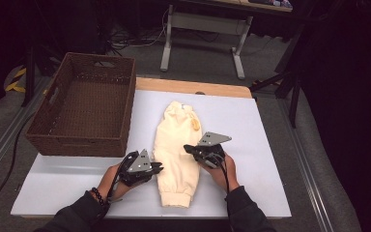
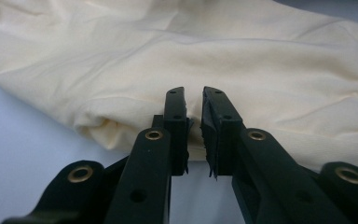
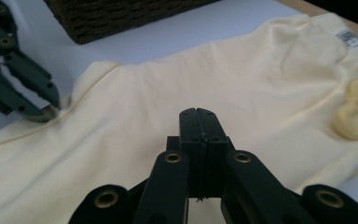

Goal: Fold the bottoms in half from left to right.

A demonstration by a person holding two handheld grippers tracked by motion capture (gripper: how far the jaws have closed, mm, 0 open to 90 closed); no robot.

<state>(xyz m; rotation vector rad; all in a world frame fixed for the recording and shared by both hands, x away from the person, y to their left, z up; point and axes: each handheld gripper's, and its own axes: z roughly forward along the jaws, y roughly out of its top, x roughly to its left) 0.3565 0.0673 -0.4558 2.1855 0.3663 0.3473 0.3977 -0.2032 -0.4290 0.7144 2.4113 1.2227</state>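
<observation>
we work at a table (image 1: 251,159) with a white top and a strip of bare wood along its far edge. on its left far part stands a dark brown woven basket (image 1: 84,108) with cut-out handles in its walls. to the right of the basket, near the middle of the white top, lies a pair of cream sweatpants (image 1: 176,150), folded lengthwise, waistband toward the far edge and ribbed cuffs toward us. a cream drawstring (image 3: 356,109) lies bunched on the cloth near the waistband. beside it, inside the waistband, we see a small white label (image 3: 347,37) with dark print, too small for us to read.

our left gripper (image 1: 158,167) sits at the left edge of the sweatpants; in the left gripper view its jaws stand a narrow gap apart, tips over the cloth's edge, and we can't see any fabric pinched between them. our right gripper (image 1: 188,148) is on the right side of the sweatpants, over the cloth; in the right gripper view its jaws are pressed flat together with nothing between them.
</observation>
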